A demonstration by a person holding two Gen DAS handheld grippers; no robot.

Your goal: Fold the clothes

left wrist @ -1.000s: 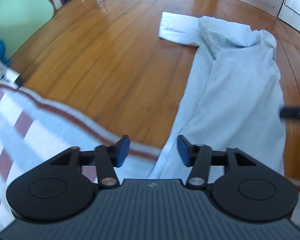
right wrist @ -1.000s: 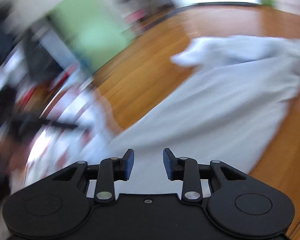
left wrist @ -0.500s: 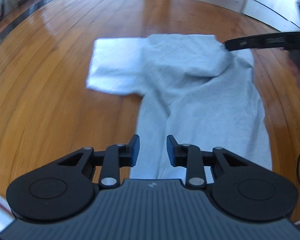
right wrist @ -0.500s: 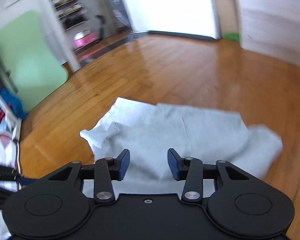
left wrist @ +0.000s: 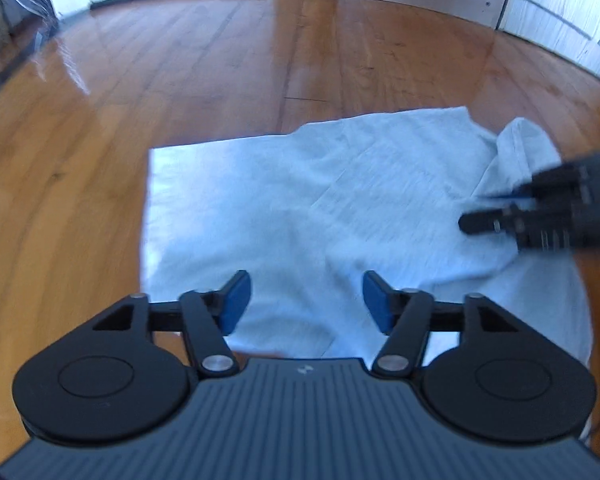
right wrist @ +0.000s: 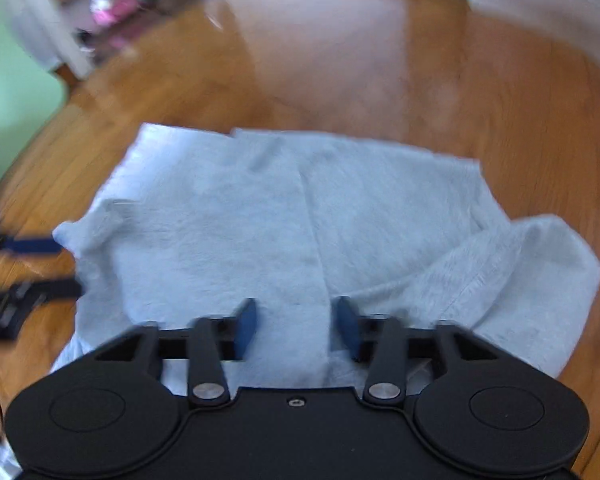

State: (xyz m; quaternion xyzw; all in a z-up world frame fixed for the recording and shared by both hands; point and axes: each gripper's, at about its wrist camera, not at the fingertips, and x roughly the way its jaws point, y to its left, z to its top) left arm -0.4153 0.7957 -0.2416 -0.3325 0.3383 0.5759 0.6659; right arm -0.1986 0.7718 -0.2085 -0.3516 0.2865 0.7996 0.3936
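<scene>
Hovering my left gripper [left wrist: 306,300], fingers [left wrist: 234,300] just spread, empty; right gripper [right wrist: 296,326] fingers narrowing, gripping nothing; one grey garment [left wrist: 300,200] on floor [left wrist: 180,80].

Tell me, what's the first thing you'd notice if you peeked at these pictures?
A big pale grey garment lies spread on the shiny wooden floor, right in the middle of both views. Its right edge is bunched into a hump instead of lying flat. Two black grippers with blue pads hang over it: the left gripper open, and the right gripper with cloth between its pads, its jaws just closing.
</scene>
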